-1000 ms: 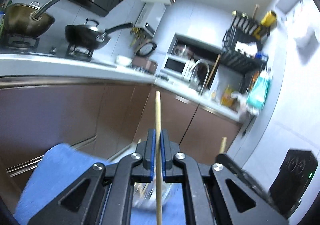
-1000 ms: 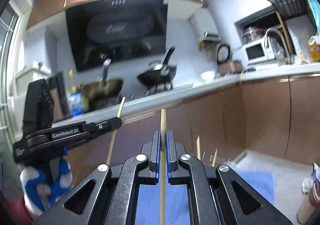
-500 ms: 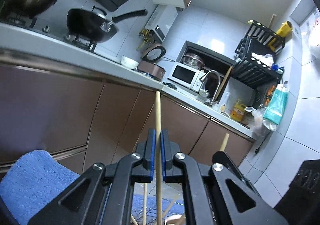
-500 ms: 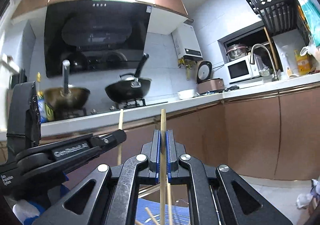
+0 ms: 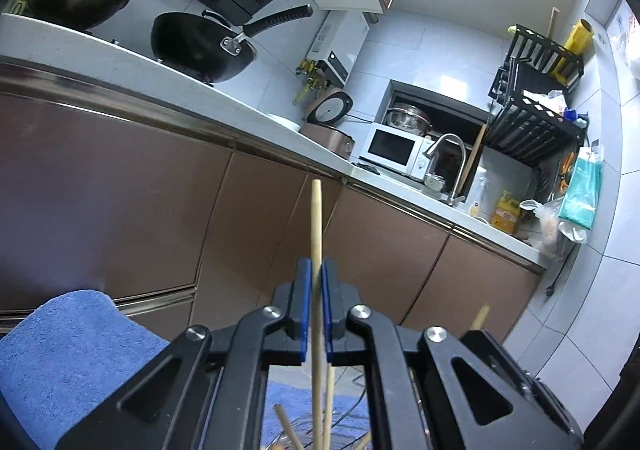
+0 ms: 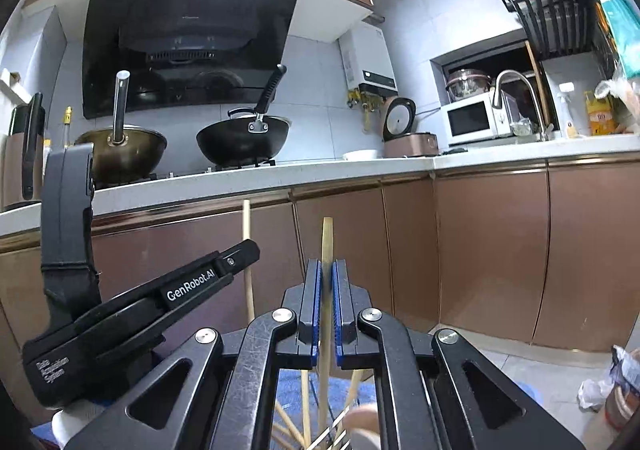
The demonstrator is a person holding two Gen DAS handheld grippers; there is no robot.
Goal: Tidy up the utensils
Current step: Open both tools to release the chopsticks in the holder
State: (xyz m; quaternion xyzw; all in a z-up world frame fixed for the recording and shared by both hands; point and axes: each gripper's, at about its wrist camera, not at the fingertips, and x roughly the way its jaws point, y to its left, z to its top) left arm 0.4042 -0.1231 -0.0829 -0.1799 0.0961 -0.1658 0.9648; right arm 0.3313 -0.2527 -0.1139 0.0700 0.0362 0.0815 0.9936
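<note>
My left gripper [image 5: 315, 270] is shut on a pale wooden chopstick [image 5: 316, 222] that stands upright between its blue pads. My right gripper [image 6: 327, 270] grips a second upright chopstick [image 6: 327, 238] the same way. In the right wrist view the left gripper [image 6: 240, 254] sits close on the left, its chopstick [image 6: 248, 234] poking up above it. Below both grippers, several more chopsticks [image 6: 306, 406] stand in a wire holder [image 5: 356, 410], mostly hidden by the gripper bodies. The held chopsticks' lower ends reach down among them.
A blue towel [image 5: 68, 350] lies under the holder. Brown cabinet fronts [image 6: 488, 250] rise ahead under a white counter [image 6: 280, 174] with a black wok [image 6: 244, 138], a brass pot [image 6: 120, 150], a microwave [image 6: 472, 118] and a faucet [image 6: 516, 98].
Both grippers have sunk, each still holding its chopstick; the counter now sits higher in view. The chopsticks' lower ends have come down among the others in the holder.
</note>
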